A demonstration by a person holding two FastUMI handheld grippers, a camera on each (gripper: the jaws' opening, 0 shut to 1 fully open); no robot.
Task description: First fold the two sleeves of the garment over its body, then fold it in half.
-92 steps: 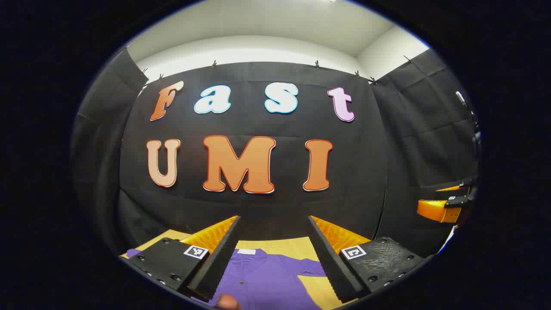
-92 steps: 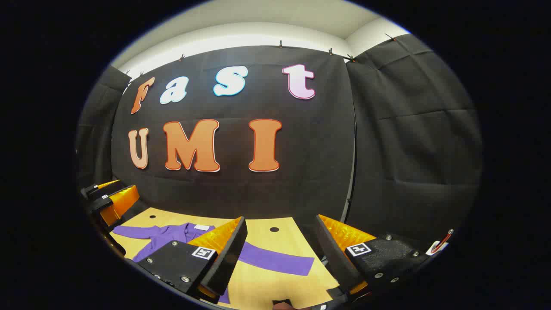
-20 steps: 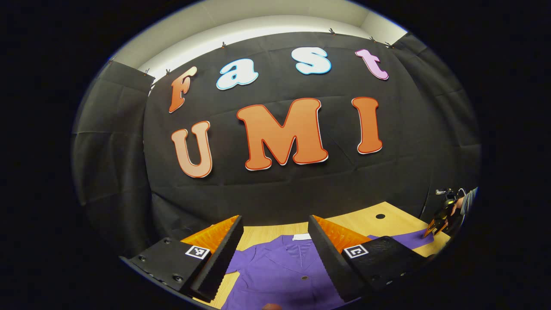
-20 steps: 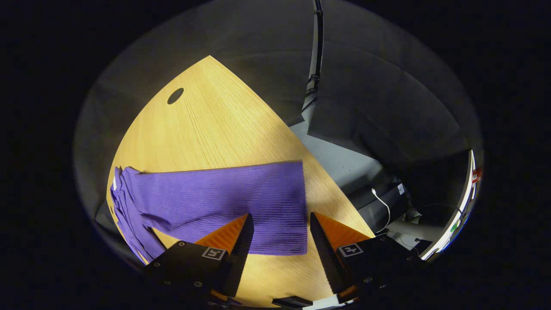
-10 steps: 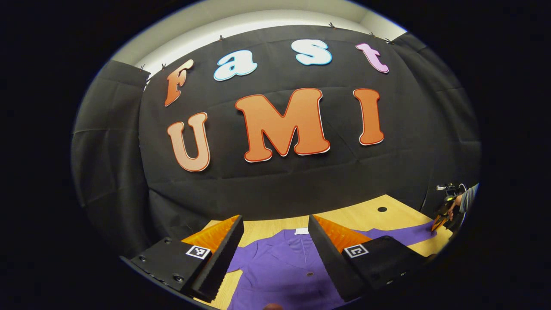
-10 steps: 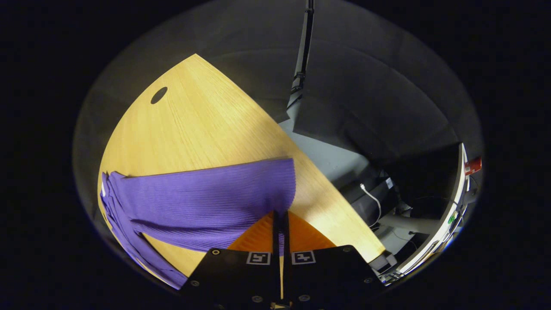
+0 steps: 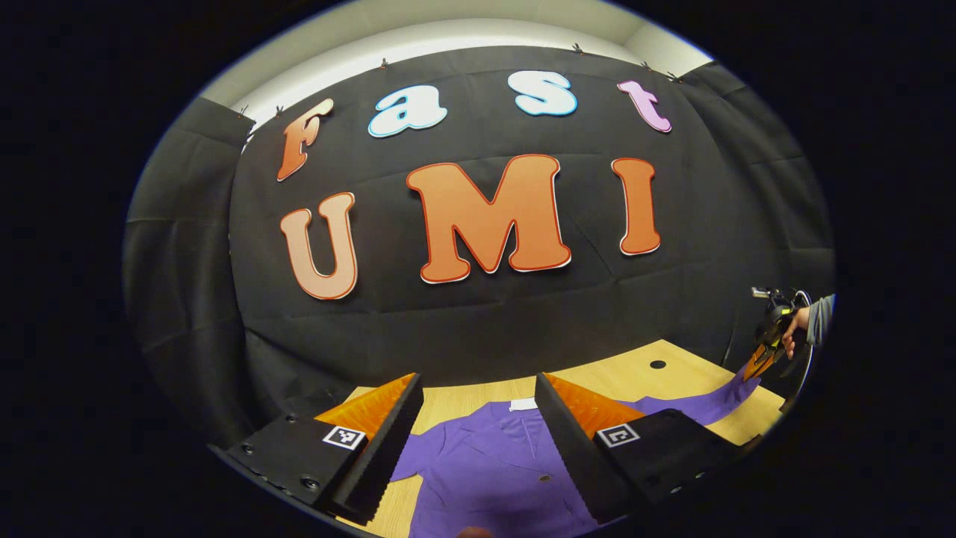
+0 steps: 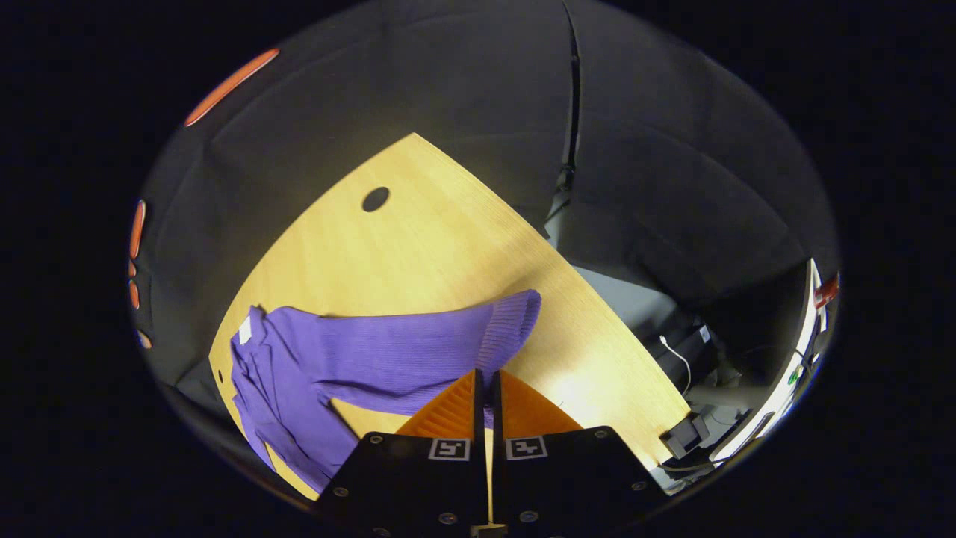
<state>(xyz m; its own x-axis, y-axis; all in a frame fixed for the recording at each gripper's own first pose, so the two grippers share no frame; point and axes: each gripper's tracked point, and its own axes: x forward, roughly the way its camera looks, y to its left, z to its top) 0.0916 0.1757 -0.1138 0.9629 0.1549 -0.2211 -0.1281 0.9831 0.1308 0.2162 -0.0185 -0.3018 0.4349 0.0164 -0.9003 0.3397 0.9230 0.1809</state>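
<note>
Right gripper (image 8: 486,377) clamps the sleeve (image 8: 418,351) cuff, left gripper (image 7: 474,418) gapes wide: carry it low across the garment body (image 7: 508,467), avoid dragging.

I see black cloth (image 7: 187,246) hung as the booth's wall on every side, pinned along its top edge by small clips (image 7: 384,63). Above it runs a pale wall strip and ceiling (image 7: 448,30), evenly lit. The wooden counter (image 8: 418,246) is light, with a visible grain and a dark round hole (image 8: 375,199) near its far corner. Past the counter's edge, in the right gripper view, I make out a grey floor (image 8: 624,302), a white cable (image 8: 676,355) and dim equipment I cannot identify.
</note>
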